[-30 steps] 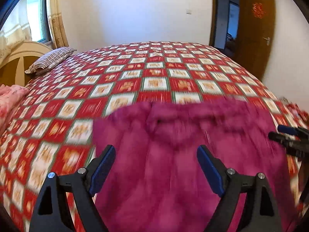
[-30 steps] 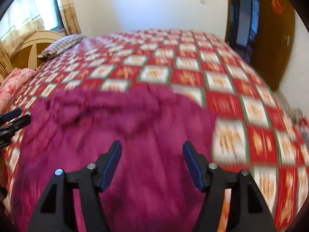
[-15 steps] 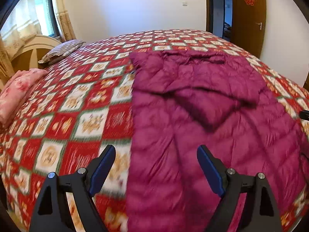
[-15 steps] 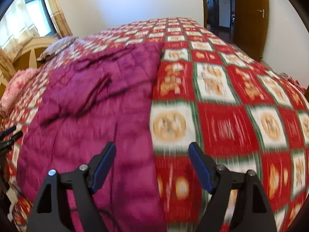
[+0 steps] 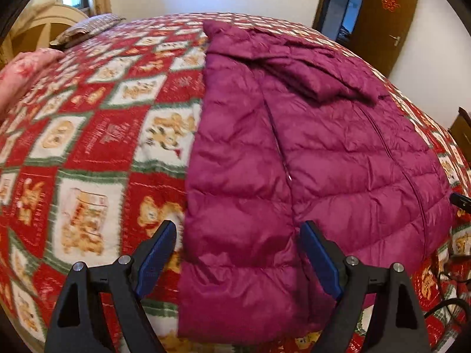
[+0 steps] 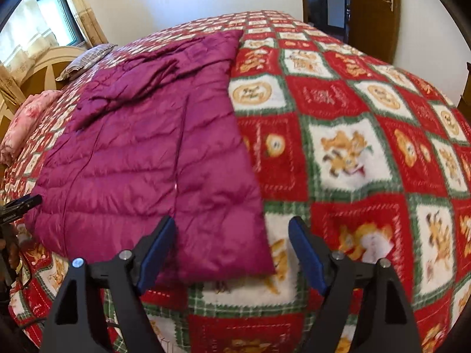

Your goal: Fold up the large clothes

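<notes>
A magenta quilted puffer jacket [image 5: 309,158] lies flat on the bed, hem toward me, with its sleeves folded across the upper part [image 5: 309,70]. My left gripper [image 5: 237,250] is open above the jacket's near left hem corner, with nothing gripped between its blue pads [image 5: 156,259]. My right gripper [image 6: 232,247] is also open, over the near right hem corner [image 6: 235,250] of the jacket [image 6: 141,153]. Each gripper's tip shows at the edge of the other's view: the right one [image 5: 460,200] and the left one [image 6: 20,206].
A red, white and green patterned blanket [image 5: 97,153] covers the whole bed. At the head end are a striped pillow [image 5: 88,28], a pink folded quilt [image 6: 26,117] and a wooden headboard [image 6: 38,73]. A brown door [image 5: 382,14] stands open at the far right. Black cables [image 5: 441,303] hang by the near edge.
Both grippers have drawn back from the jacket's upper part to its hem at the near bed edge. The right jaws have widened slightly. The jacket stays on the bed.
</notes>
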`<state>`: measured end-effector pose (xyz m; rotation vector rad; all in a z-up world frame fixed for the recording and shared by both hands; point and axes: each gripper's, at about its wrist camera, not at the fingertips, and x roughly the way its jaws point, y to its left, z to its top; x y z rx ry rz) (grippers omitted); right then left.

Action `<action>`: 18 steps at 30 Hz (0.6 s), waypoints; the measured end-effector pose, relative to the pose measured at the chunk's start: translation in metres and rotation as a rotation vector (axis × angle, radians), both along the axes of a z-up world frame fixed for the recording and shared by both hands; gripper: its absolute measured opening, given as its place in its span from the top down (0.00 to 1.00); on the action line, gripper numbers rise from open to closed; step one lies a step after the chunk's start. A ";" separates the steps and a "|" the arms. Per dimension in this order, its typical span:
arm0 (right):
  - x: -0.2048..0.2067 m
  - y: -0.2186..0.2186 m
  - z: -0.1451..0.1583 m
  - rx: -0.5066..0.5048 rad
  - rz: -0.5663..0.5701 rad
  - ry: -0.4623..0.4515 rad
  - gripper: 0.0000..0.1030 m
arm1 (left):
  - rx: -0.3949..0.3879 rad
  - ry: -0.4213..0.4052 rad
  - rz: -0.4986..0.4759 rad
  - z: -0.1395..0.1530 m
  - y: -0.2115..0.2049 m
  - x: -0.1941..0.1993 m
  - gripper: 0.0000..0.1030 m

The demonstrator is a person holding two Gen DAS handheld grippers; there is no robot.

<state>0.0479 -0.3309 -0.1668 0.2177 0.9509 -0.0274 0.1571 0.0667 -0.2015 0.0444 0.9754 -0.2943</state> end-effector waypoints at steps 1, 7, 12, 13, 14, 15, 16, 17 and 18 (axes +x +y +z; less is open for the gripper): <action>0.002 0.000 -0.003 0.009 0.005 0.004 0.27 | 0.016 -0.011 -0.007 -0.001 -0.002 -0.002 0.16; 0.000 0.003 -0.005 0.061 0.043 -0.030 0.66 | 0.058 -0.068 -0.087 0.006 -0.015 -0.013 0.76; -0.006 0.010 -0.001 0.069 0.074 -0.060 0.86 | 0.043 -0.110 -0.144 0.020 -0.020 -0.020 0.93; -0.008 0.012 0.001 0.068 0.075 -0.070 0.88 | 0.039 -0.136 -0.145 0.027 -0.020 -0.023 0.94; -0.009 0.013 0.004 0.071 0.078 -0.084 0.89 | 0.031 -0.154 -0.145 0.032 -0.018 -0.024 0.94; -0.011 0.014 0.007 0.072 0.079 -0.099 0.90 | 0.019 -0.174 -0.145 0.040 -0.017 -0.026 0.94; -0.013 0.014 0.012 0.074 0.078 -0.118 0.90 | 0.005 -0.199 -0.145 0.049 -0.014 -0.028 0.94; -0.015 0.013 0.018 0.083 0.077 -0.139 0.90 | -0.012 -0.226 -0.144 0.060 -0.011 -0.030 0.95; -0.017 0.012 0.024 0.097 0.075 -0.159 0.91 | -0.026 -0.246 -0.145 0.069 -0.009 -0.031 0.95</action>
